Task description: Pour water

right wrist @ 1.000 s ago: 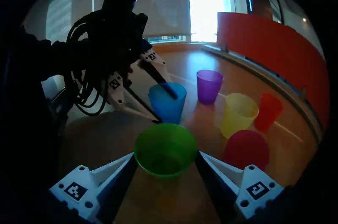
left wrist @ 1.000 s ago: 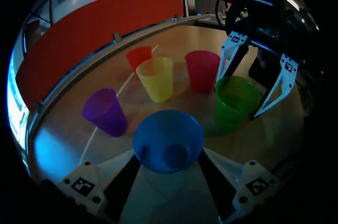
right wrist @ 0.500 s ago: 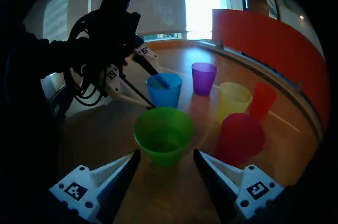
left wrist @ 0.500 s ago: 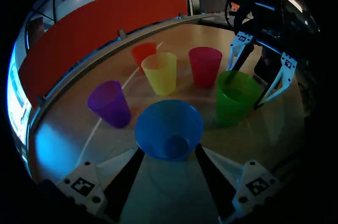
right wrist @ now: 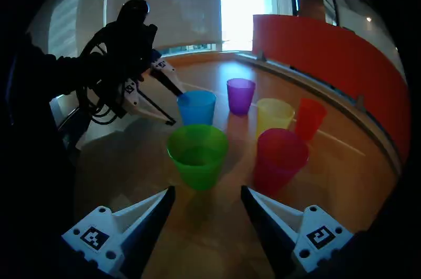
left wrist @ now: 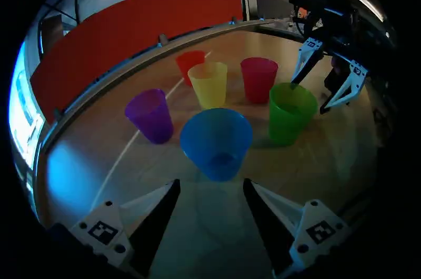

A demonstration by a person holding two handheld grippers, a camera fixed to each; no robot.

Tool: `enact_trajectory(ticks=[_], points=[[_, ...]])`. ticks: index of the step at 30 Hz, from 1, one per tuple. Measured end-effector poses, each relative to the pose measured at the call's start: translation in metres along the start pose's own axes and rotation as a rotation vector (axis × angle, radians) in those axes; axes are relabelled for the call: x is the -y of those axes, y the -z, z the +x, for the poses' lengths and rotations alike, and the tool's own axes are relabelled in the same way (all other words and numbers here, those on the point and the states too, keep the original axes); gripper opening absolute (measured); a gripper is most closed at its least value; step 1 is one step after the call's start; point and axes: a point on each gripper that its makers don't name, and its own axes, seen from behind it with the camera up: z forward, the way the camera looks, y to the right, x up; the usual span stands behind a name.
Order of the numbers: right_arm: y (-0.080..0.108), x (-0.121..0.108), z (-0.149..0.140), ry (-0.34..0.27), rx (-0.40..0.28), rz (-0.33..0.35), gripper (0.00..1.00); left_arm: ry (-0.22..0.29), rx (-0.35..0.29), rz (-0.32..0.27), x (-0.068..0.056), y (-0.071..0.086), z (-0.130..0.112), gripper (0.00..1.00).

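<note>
Notes: the left tongs (left wrist: 210, 185) are released, fingers spread, nothing between them. A translucent blue plastic cup (left wrist: 216, 142) stands upright on the wooden worktop (left wrist: 94, 173) just ahead of their tips, well in from the edges. To its right a translucent green plastic cup (left wrist: 292, 113) stands free, just beyond the released right tongs (right wrist: 206, 192). Water level: cannot tell. Judgement: straddle one cup squarely at mid-height, clench gently, and lift before tilting over the neighbour's rim.
</note>
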Motion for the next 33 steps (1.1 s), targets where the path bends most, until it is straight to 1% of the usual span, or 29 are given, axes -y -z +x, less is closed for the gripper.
enact_trajectory(ticks=[3, 12, 19, 27, 33], points=[[0.008, 0.000, -0.002, -0.006, -0.005, -0.011, 0.97, 0.004, 0.001, 0.019, 0.003, 0.007, -0.004, 0.88], [0.032, -0.003, -0.011, -0.010, -0.007, -0.055, 0.97, 0.031, -0.003, 0.052, 0.006, 0.026, -0.015, 0.89], [0.043, -0.006, -0.009, -0.020, -0.021, -0.094, 0.97, 0.047, -0.008, 0.080, 0.012, 0.037, -0.019, 0.88], [0.051, -0.019, -0.006, -0.066, -0.039, -0.165, 0.97, 0.089, -0.029, 0.123, 0.022, 0.045, -0.022, 0.88], [0.059, -0.035, 0.002, -0.103, -0.065, -0.232, 0.97, 0.116, -0.049, 0.173, 0.032, 0.051, -0.022, 0.88]])
